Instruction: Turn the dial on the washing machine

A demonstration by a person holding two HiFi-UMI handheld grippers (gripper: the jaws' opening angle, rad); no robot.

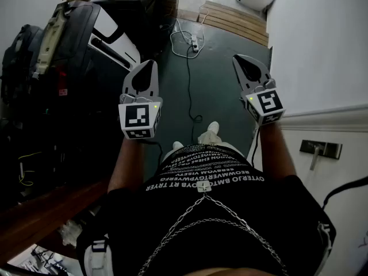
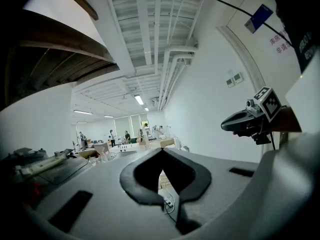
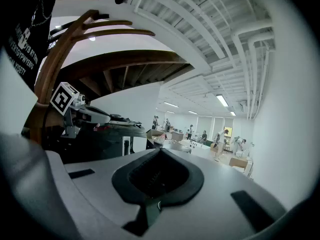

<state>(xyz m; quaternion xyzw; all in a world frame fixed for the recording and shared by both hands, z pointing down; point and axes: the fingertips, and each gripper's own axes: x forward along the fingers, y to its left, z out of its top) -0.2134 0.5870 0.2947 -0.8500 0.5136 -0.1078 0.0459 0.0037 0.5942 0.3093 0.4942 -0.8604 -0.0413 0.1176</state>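
The left gripper [image 2: 162,150] faces a long hall [image 2: 125,129], fingers together.

**Little Here I Can Read**

My black shirt [image 1: 202,176] carries rows of white capital letters, upside down in the head view. They come out as jumbled strings, with no plain word. The same print shows cut off at the edge of the right gripper view. In the left gripper view, red Chinese characters [image 2: 281,40] stand on the white wall [image 2: 210,99], too small to read. Near them is a blue sign [image 2: 260,18] whose print I can't make out.

Grippers: two are showing, left gripper [image 1: 148,65], right gripper [image 1: 240,60]
Shoes [image 1: 211,130]: two are showing
Power strip [image 1: 195,42]: one is showing
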